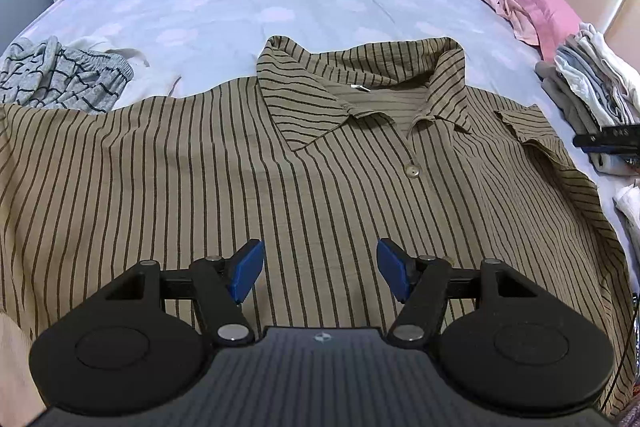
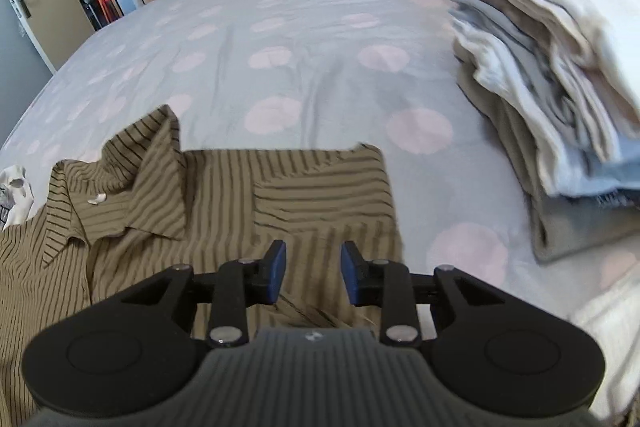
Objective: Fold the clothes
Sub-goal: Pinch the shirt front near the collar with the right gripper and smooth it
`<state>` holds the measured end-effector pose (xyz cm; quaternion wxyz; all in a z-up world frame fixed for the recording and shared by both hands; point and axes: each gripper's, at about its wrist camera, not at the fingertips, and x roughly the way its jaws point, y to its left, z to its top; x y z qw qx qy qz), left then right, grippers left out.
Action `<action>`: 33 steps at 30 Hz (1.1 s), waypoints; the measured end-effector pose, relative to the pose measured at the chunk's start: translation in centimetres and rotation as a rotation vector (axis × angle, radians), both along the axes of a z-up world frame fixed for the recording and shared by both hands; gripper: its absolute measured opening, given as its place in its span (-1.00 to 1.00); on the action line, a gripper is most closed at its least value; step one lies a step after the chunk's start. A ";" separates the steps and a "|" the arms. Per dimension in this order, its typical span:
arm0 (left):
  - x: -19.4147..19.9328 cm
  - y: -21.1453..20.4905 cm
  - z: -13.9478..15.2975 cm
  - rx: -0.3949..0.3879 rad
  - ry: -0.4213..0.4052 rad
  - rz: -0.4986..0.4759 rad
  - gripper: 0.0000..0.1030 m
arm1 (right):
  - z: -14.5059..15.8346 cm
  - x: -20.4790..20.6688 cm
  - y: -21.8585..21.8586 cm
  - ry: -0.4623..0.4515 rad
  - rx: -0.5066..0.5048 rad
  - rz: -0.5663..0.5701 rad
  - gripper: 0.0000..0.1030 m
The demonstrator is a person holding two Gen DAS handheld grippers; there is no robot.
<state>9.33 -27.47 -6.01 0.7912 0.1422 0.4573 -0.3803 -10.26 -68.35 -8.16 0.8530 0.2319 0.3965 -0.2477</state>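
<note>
Left wrist: left tool [image 1: 320, 269] spread above striped shirt [image 1: 200, 163]; right tool [image 2: 313, 273] spread, empty.

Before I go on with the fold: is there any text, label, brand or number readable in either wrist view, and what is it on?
Nothing reads cleanly.
Pale characters on the black bar at the left view's right edge: too blurred to read.
Small emblem on the left hand-held gripper body: a logo, no letters.
Same emblem on the right hand-held gripper: no letters.
White tag inside the striped shirt collar: too small to read.
</note>
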 end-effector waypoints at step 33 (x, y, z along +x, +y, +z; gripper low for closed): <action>-1.6 0.4 0.0 -0.005 0.024 0.005 0.19 | -3.7 -4.0 8.4 0.203 -0.043 0.356 -0.57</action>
